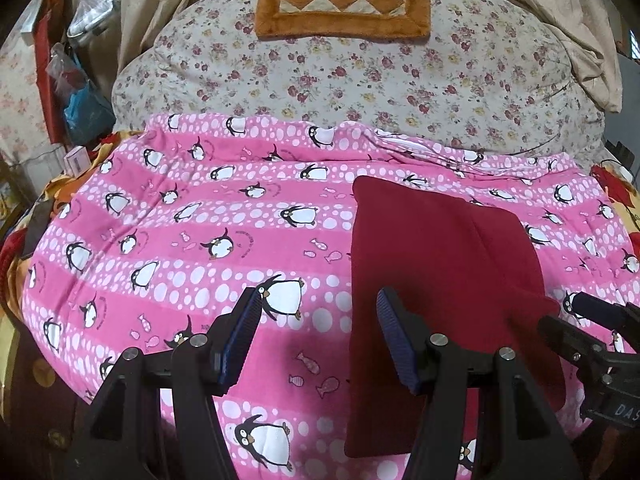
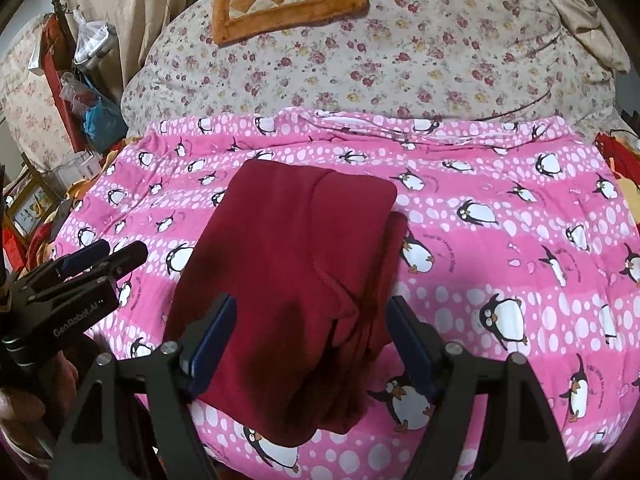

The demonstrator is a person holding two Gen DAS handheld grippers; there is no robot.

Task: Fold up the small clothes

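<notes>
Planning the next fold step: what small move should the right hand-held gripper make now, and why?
Probably lower the right hand-held gripper and close on the near edge of the dark red fleece garment. Its jaws stand open over that edge, holding nothing, and the garment lies flat, partly folded, on the pink penguin-print blanket.
</notes>
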